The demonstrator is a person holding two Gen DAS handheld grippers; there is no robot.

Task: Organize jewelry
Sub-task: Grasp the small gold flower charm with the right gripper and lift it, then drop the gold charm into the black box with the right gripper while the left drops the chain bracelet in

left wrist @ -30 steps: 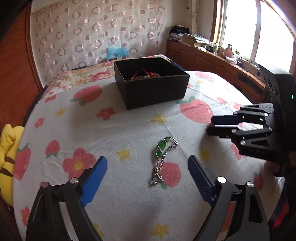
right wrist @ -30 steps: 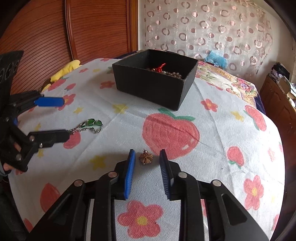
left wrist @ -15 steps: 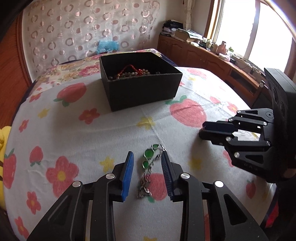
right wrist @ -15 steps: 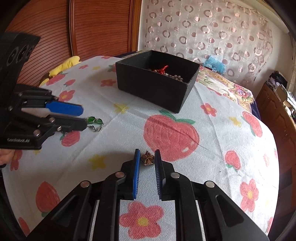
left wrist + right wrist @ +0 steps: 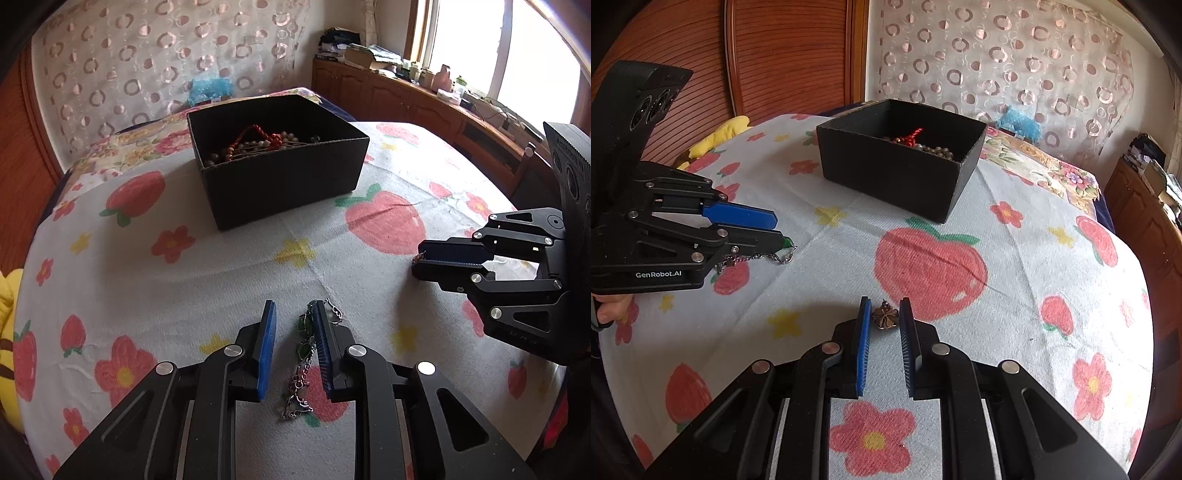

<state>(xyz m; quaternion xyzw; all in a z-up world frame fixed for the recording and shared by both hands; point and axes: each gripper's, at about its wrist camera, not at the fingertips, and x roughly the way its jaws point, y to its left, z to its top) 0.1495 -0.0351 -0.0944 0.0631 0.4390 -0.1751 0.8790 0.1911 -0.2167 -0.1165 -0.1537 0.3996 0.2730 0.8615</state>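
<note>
A: Green glass-like stones on a silvery chain bracelet [image 5: 301, 369], lying straight on the cloth, stones at the far end, a small ornate clasp piece at the near end.

B: Between the pads of the left gripper [image 5: 293, 310]?

A: Yes. Jaws closing now, already narrow. Right blue pad just against the green stones, left pad clearly apart from the chain, with cloth showing in the gap. Not pinched from both sides.

B: And from the other camera?

A: Same chain, sticking out under the lower finger, with one green stone and a loop of links past the tip.

B: Second piece?

A: Bronze-brown flower-shaped charm [image 5: 885, 318], four rounded petals, a little pin standing up at its far side. Sitting on the tablecloth [image 5: 221, 277] right at the fingertips of the right gripper [image 5: 884, 301]. Narrow gap, a pad close against each side of the charm. Looks clamped on it.

B: Place on the cloth?

A: Beside a big printed strawberry, at its near edge. White cloth with strawberries, red flowers and yellow stars.

B: The container?

A: Black cardboard box [image 5: 288, 184], open on top, farther back on the same cloth, well apart from both pieces. Inside, a red beaded string and grey-brown beads [image 5: 255, 140].
</note>
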